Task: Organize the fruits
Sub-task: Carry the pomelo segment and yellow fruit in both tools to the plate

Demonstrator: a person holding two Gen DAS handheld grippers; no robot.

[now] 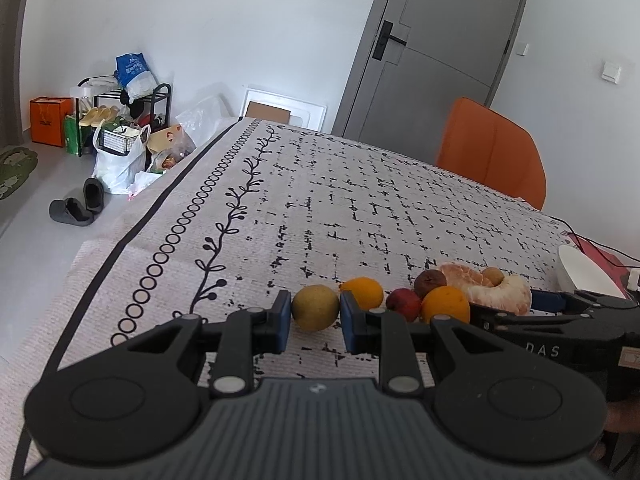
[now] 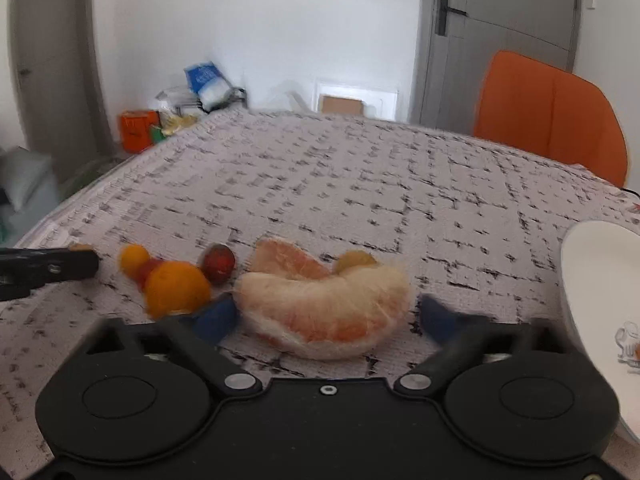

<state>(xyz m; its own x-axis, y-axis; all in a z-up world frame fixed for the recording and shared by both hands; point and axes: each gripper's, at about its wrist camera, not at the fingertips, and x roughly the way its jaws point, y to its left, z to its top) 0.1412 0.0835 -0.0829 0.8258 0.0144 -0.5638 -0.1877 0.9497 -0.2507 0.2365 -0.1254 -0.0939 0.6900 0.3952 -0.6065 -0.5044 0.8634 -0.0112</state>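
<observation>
In the left wrist view my left gripper (image 1: 315,316) is open, its blue pads on either side of a yellow-green round fruit (image 1: 315,307) on the patterned tablecloth (image 1: 320,208). Beside it lie an orange (image 1: 362,292), a red fruit (image 1: 404,302), a dark brown fruit (image 1: 430,283), a second orange (image 1: 446,304) and peeled pomelo pieces (image 1: 500,294). In the right wrist view my right gripper (image 2: 326,320) is open around the near pomelo piece (image 2: 324,316), which lies on the cloth. A white bowl (image 2: 600,300) stands at the right.
An orange chair (image 1: 492,152) stands at the table's far side before a grey door (image 1: 436,48). Bags, a shoe rack (image 1: 120,120) and slippers lie on the floor to the left. A red cable and red item (image 1: 596,252) lie at the table's right edge.
</observation>
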